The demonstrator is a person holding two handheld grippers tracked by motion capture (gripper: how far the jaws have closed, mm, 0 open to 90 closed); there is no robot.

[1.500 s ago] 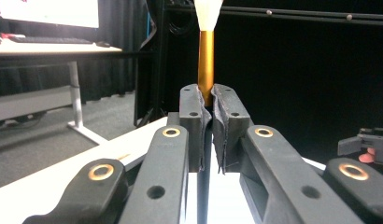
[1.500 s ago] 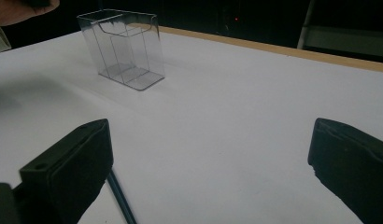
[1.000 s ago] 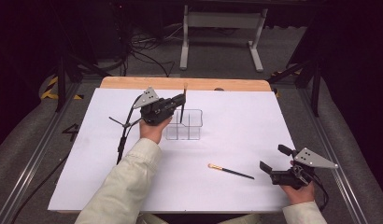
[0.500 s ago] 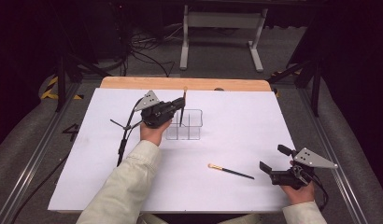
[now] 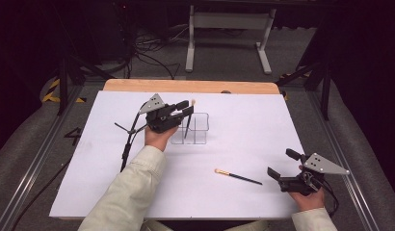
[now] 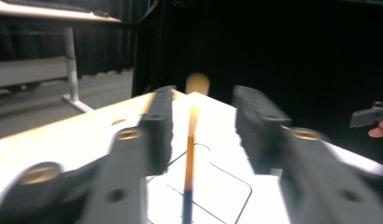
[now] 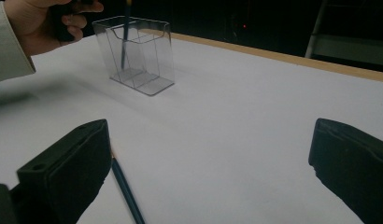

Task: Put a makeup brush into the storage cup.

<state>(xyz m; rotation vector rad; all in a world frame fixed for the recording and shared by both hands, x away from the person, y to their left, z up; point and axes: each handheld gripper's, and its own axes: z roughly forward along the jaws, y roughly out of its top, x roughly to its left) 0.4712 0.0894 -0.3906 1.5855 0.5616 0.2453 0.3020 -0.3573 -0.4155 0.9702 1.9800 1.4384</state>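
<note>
The step in hand looks like dropping a brush into the clear divided holder (image 5: 194, 129) that stands on the white tabletop (image 5: 243, 120), at about 11 o'clock from its centre. The left gripper (image 5: 185, 109) hovers over the holder's rim, and its jaws have just been opening — in the left gripper view the upright brush (image 6: 189, 158) stands between the pads with daylight on both sides, so they are released, not pinching. The brush leans in the holder's near-left cell, pale tip up.

To finish this well, I would lift the left gripper straight up rather than sideways, so neither jaw clips the shaft and tips the light holder. Keep the jaws spread until they clear the tip.

The second brush (image 5: 238, 176) lies flat on the tabletop at about 5 o'clock from the holder, its dark handle pointing towards the right gripper (image 5: 281, 169). That gripper's jaws stand wide apart, empty, just beside the handle end — a low, level approach across the shaft should suit, since the brush is thin and may roll.
</note>
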